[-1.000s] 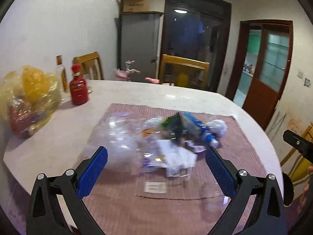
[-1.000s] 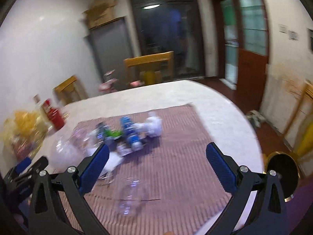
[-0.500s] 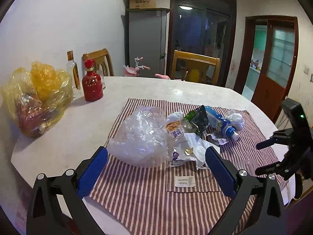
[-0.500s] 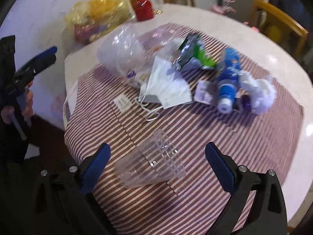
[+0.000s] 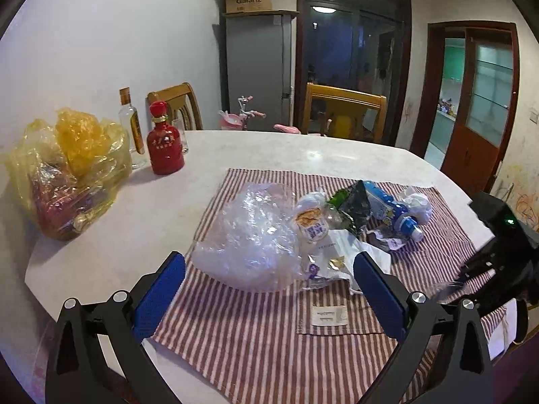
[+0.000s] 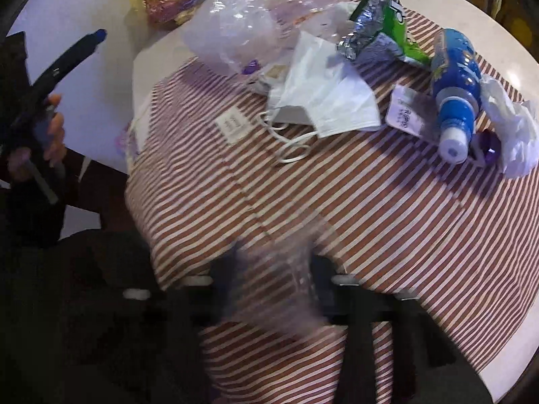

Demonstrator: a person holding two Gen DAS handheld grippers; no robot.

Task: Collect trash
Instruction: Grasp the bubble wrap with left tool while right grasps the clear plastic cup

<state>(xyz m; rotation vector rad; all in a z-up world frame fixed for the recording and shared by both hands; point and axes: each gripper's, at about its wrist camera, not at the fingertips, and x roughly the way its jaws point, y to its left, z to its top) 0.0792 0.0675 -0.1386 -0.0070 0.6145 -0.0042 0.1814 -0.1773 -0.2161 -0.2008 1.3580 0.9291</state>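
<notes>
On the round counter [image 5: 111,235] a striped cloth [image 6: 337,202] carries the trash — right gripper [image 6: 273,269] jaws closing around a blurred clear cup [image 6: 279,259] at the cloth's near edge; left gripper [image 5: 269,289] open. Next — lift it away.

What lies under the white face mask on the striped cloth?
The face mask lies on the striped cloth, its ear loops trailing onto it. Its far edge overlaps a crumpled wrapper beside the clear plastic bag. Whatever else it covers cannot be seen.
</notes>
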